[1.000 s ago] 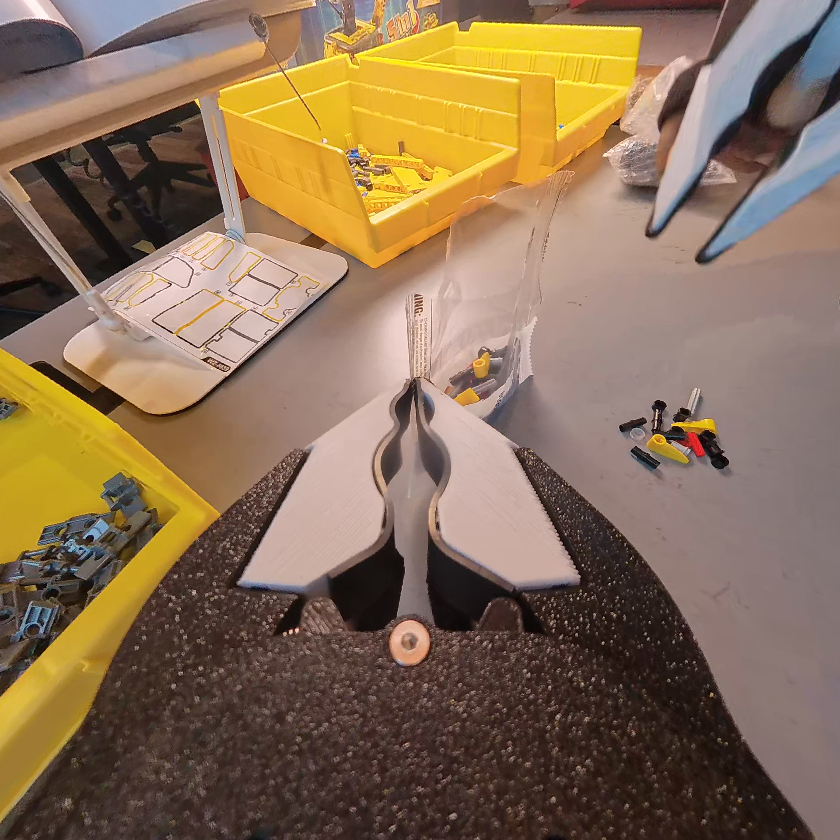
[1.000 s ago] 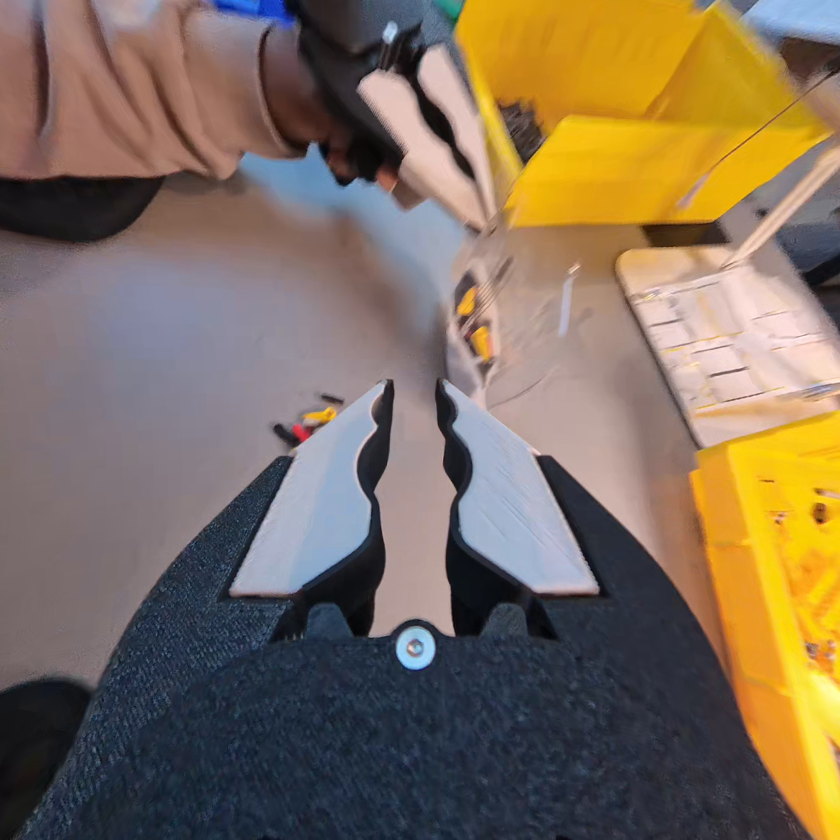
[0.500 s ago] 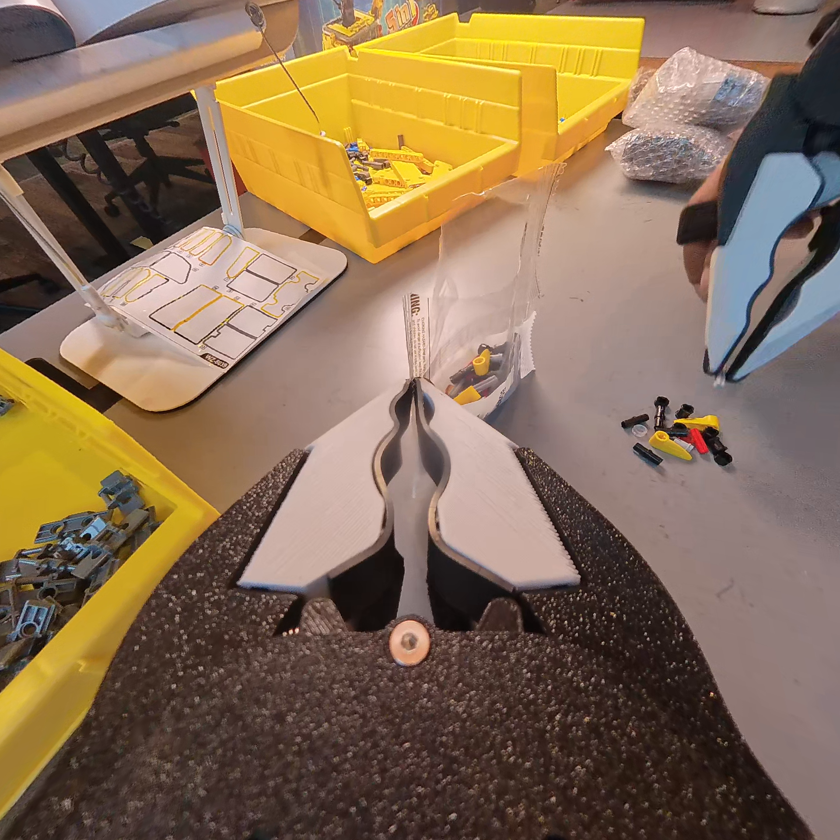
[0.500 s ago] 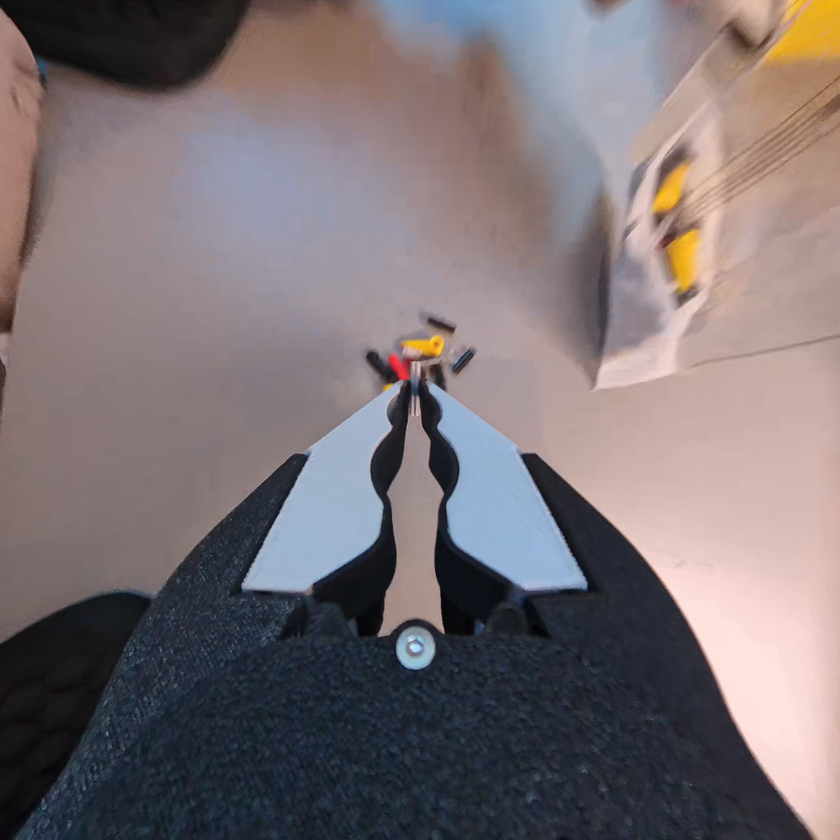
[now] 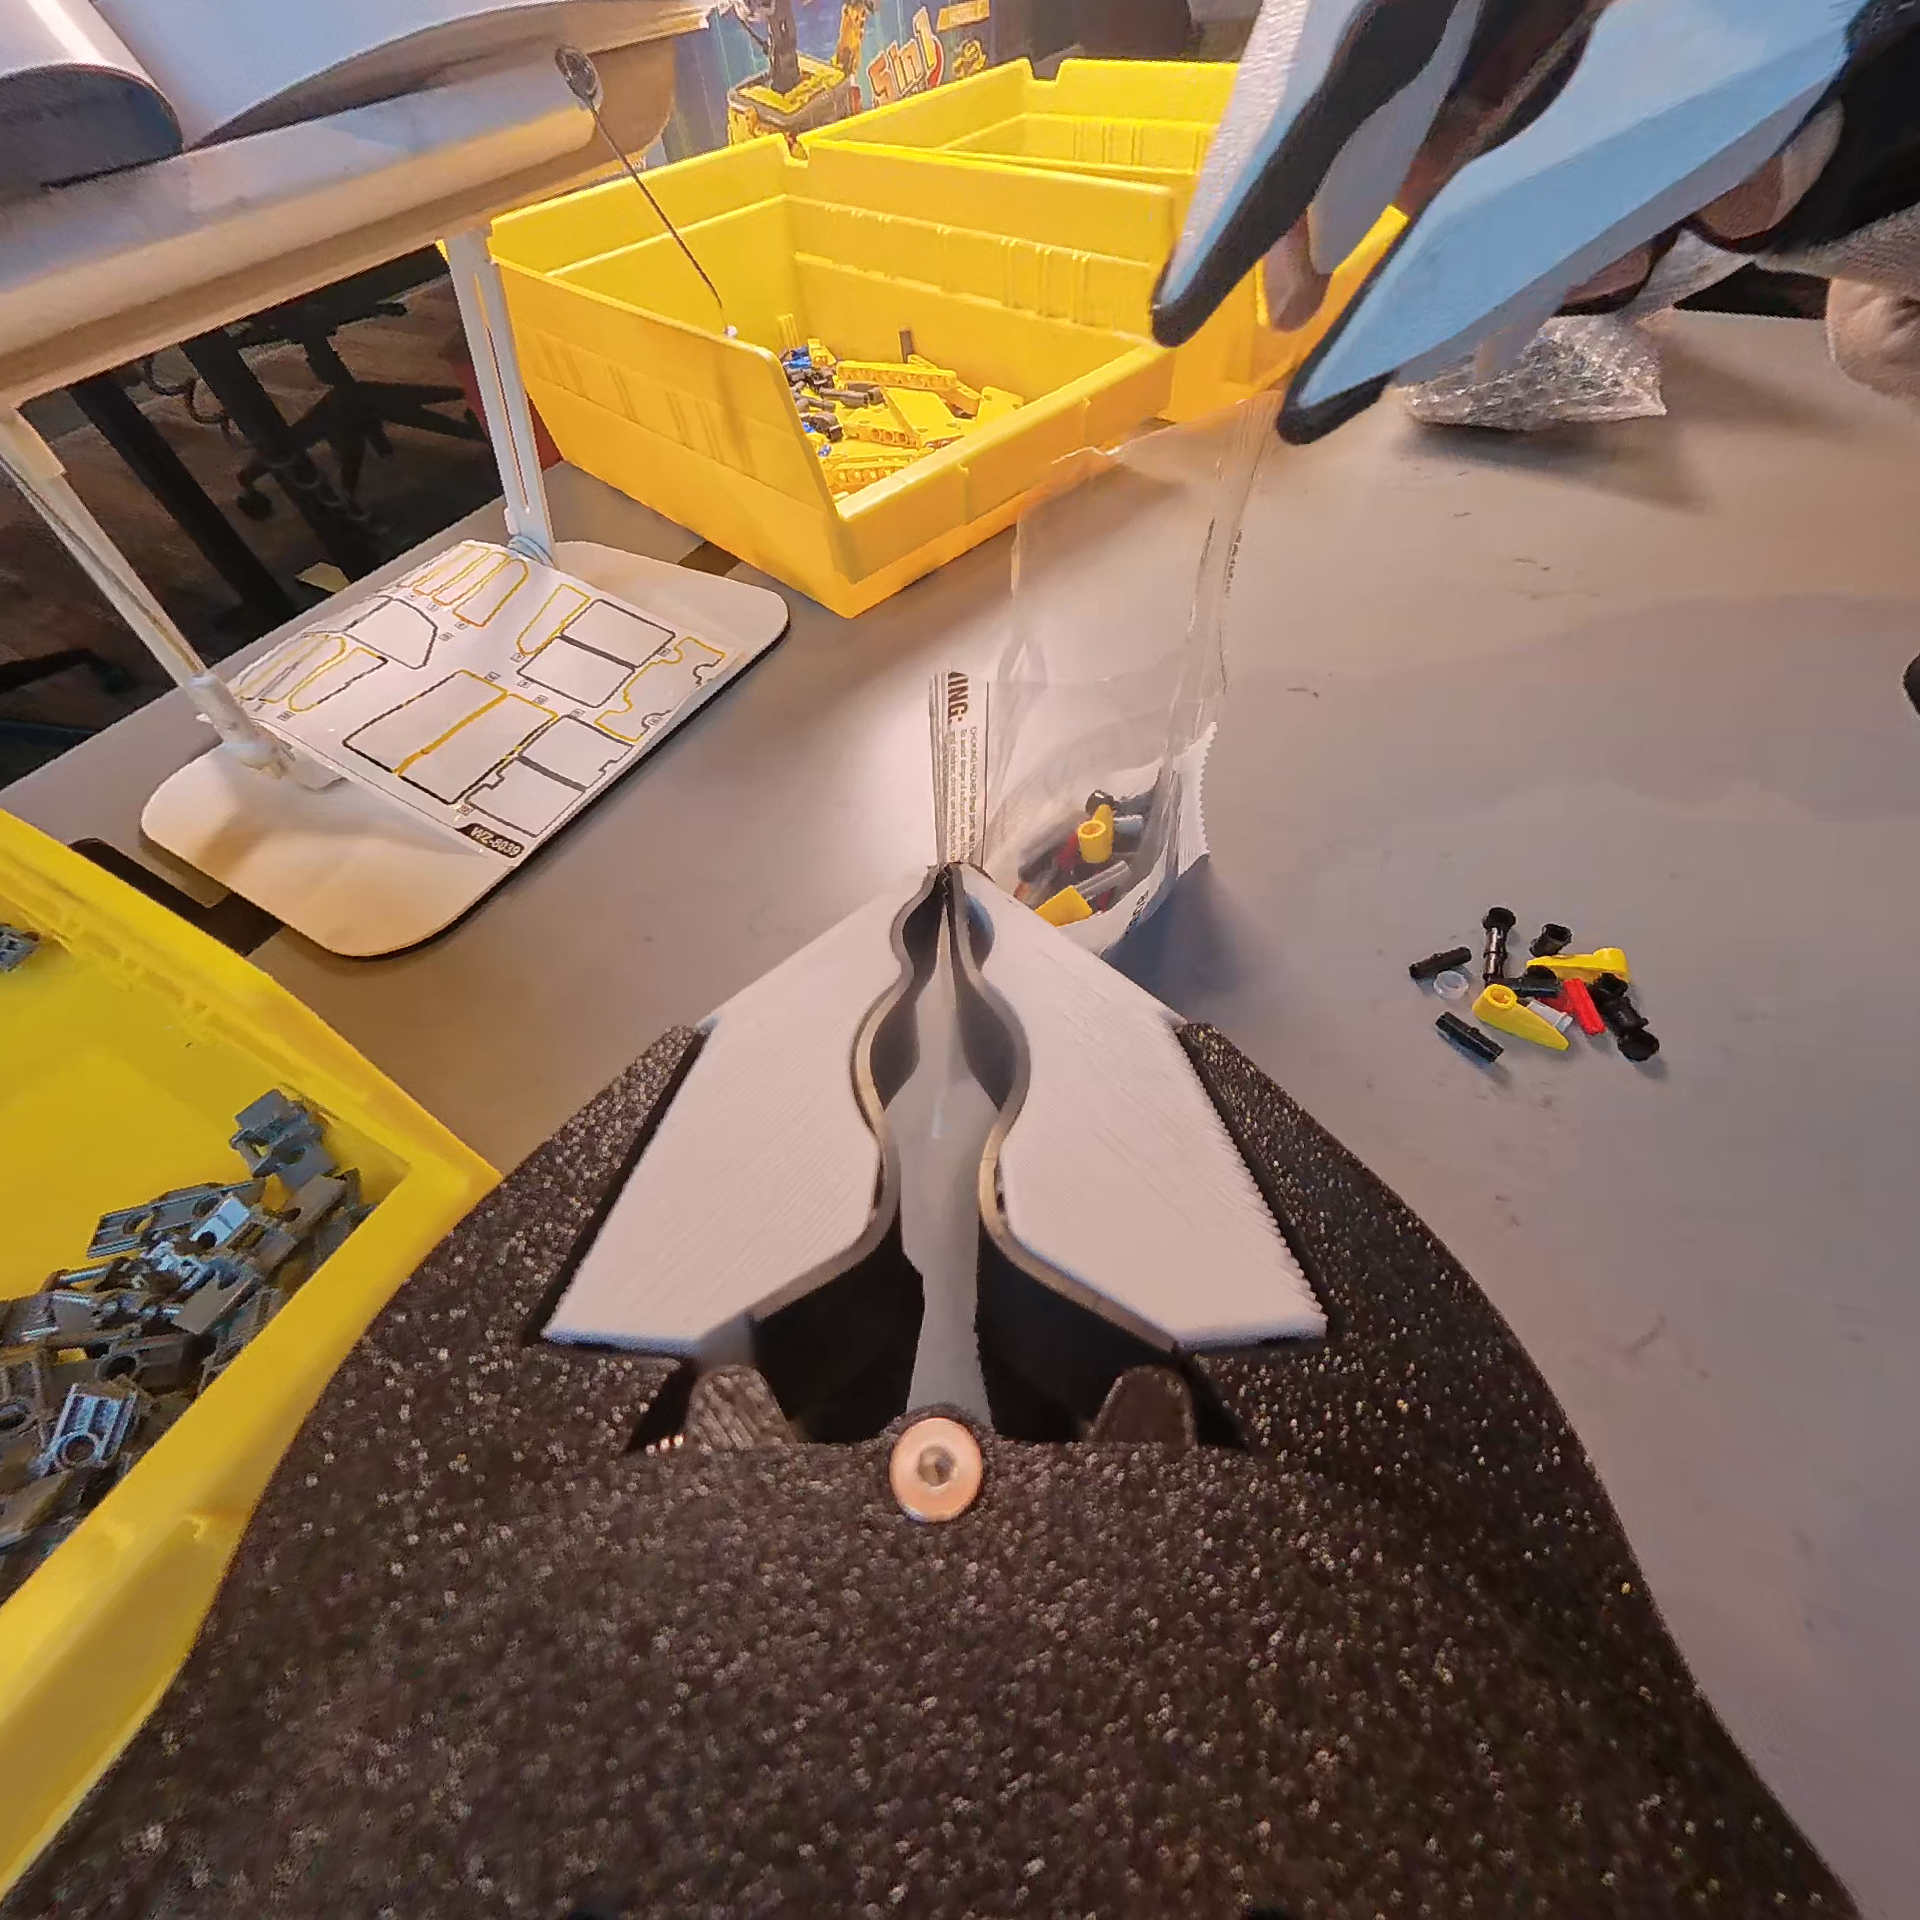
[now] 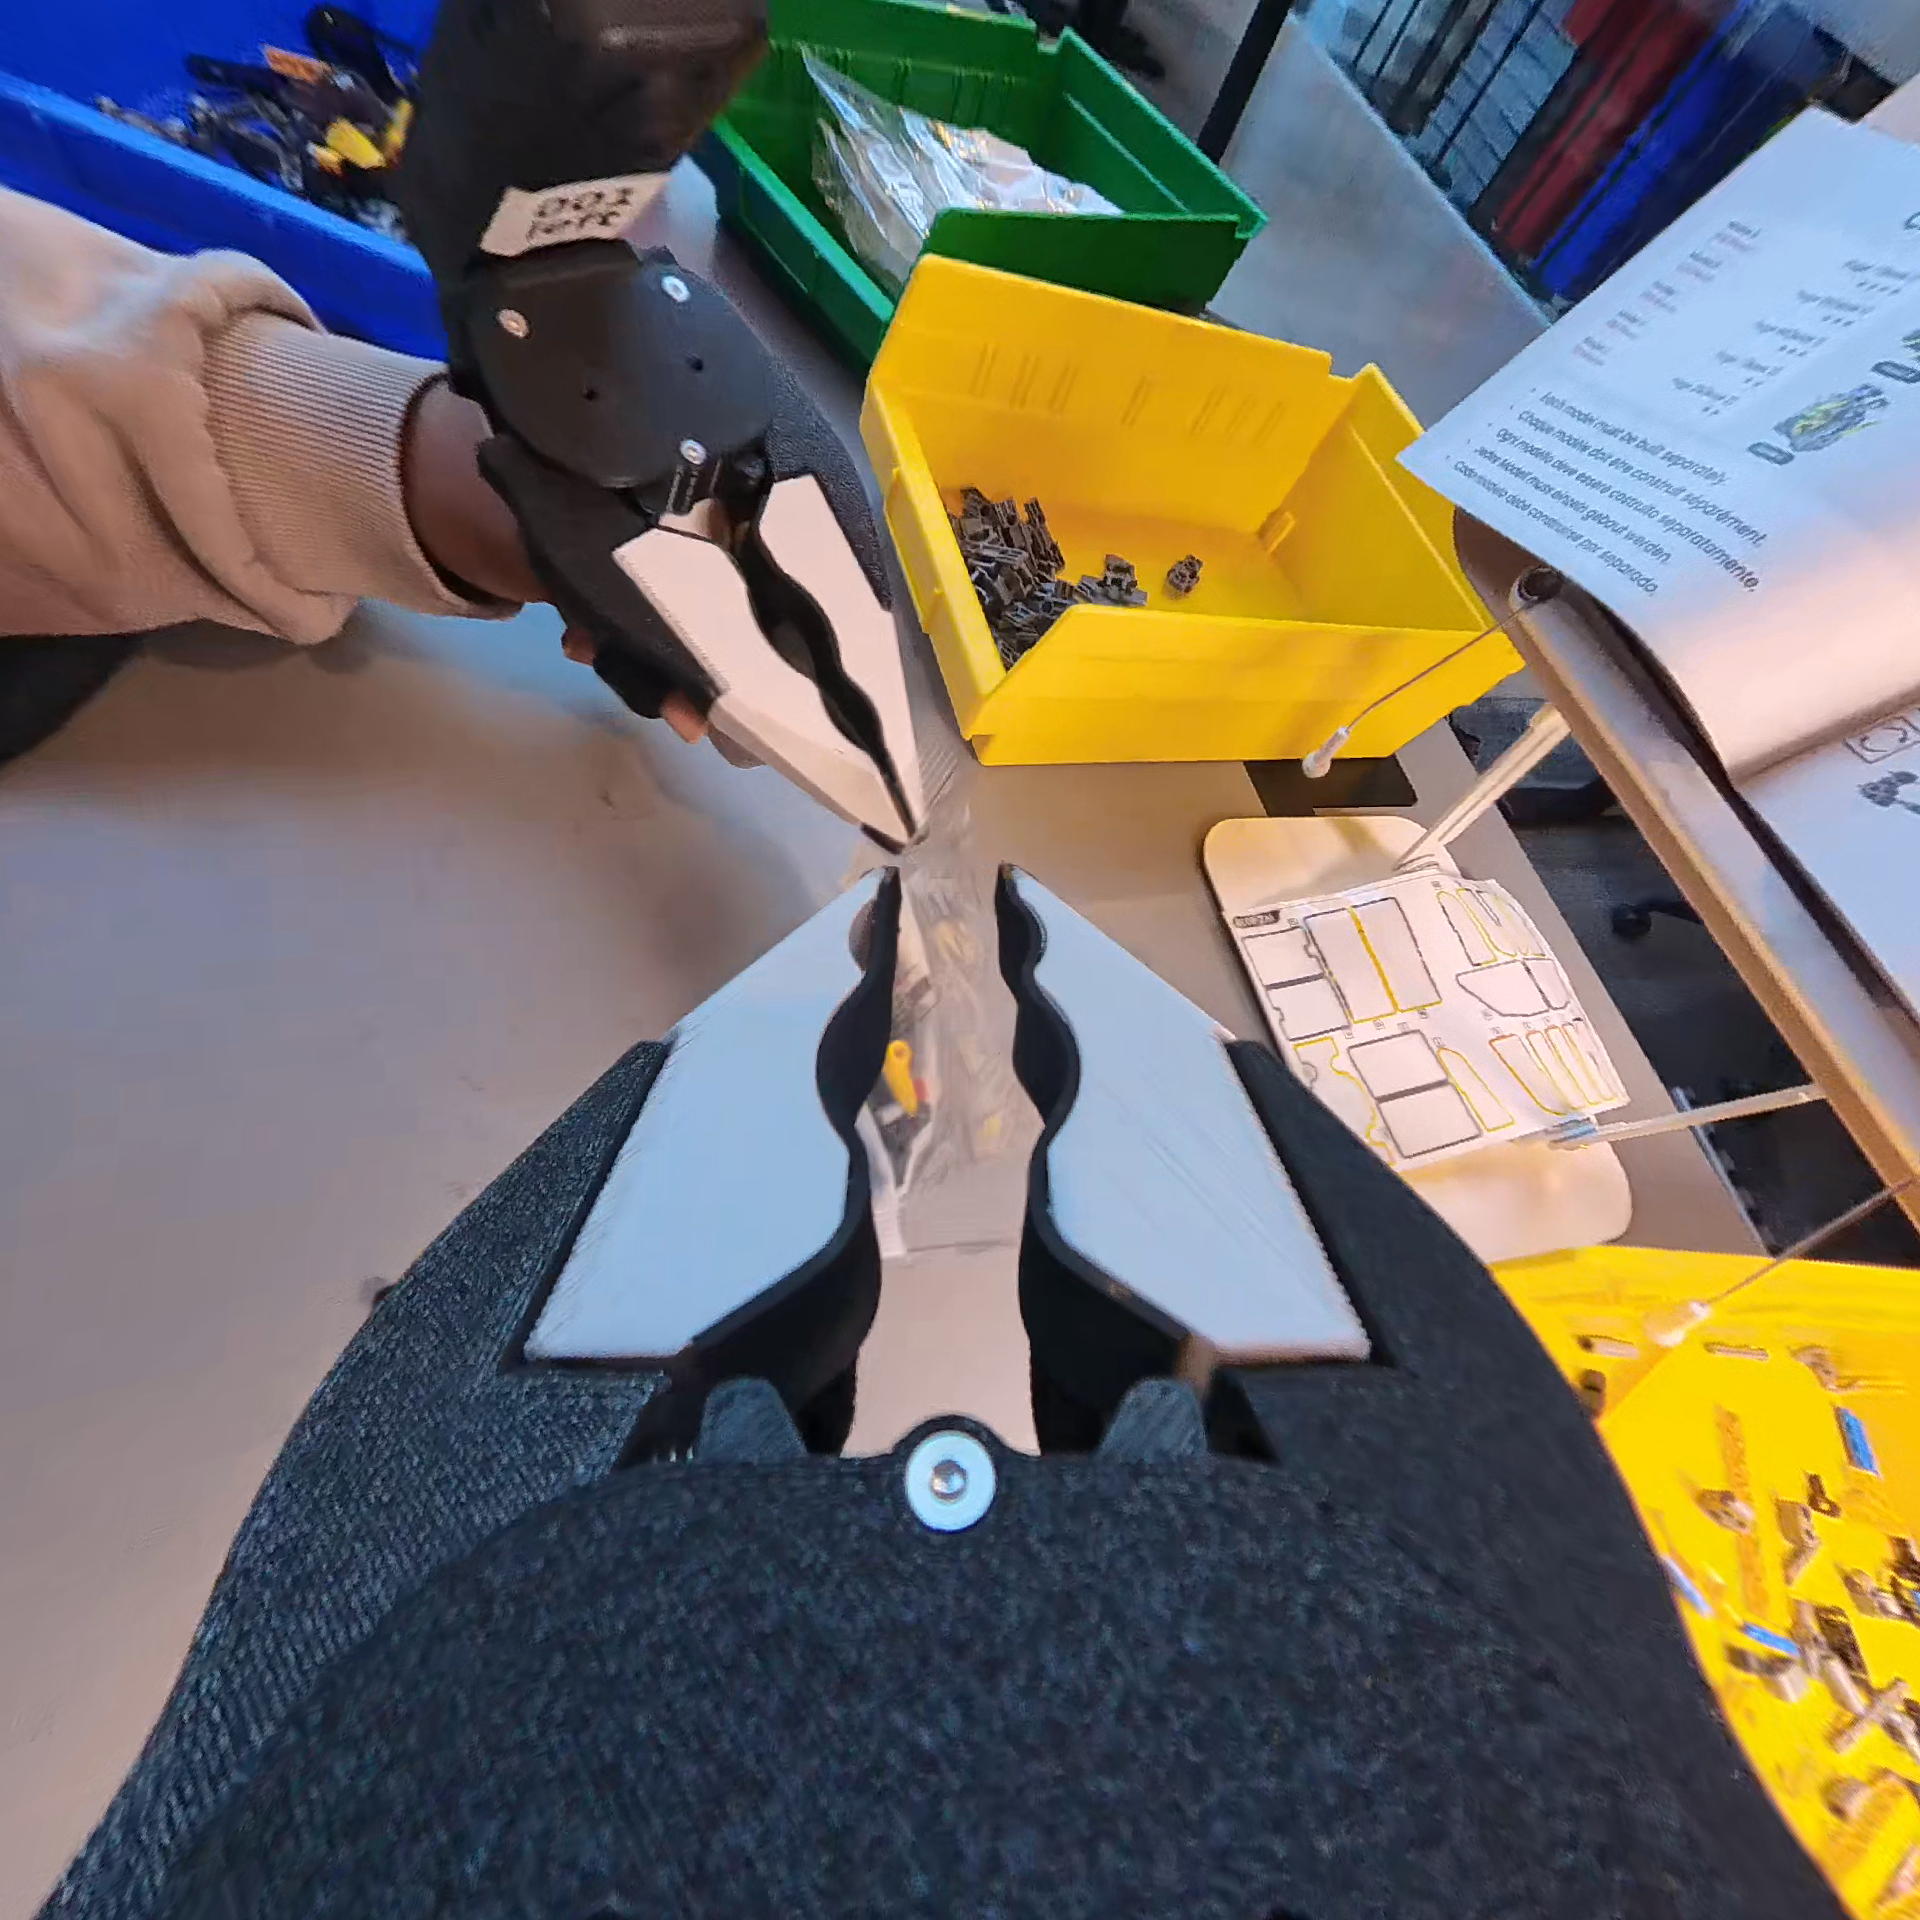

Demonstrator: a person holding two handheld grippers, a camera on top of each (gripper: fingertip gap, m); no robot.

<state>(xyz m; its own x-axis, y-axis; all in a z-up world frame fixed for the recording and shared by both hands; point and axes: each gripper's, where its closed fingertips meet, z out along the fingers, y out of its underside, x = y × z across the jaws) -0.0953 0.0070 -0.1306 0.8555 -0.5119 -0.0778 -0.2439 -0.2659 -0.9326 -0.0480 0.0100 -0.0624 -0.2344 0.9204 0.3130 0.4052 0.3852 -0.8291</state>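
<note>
Left wrist view: left gripper [image 5: 943,883] jaws clamp bag [image 5: 1112,727] edge; right gripper [image 6: 945,883] jaws apart.

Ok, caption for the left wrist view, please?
Left gripper pinches the edge of a clear plastic bag of small parts, right gripper open above it; loose pieces lie beside it.

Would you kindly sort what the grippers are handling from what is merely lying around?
In hand:
left gripper, shut on clear bag
right gripper, open above the bag

Lying about:
loose small parts
yellow bins
sticker sheet
green bin
</note>
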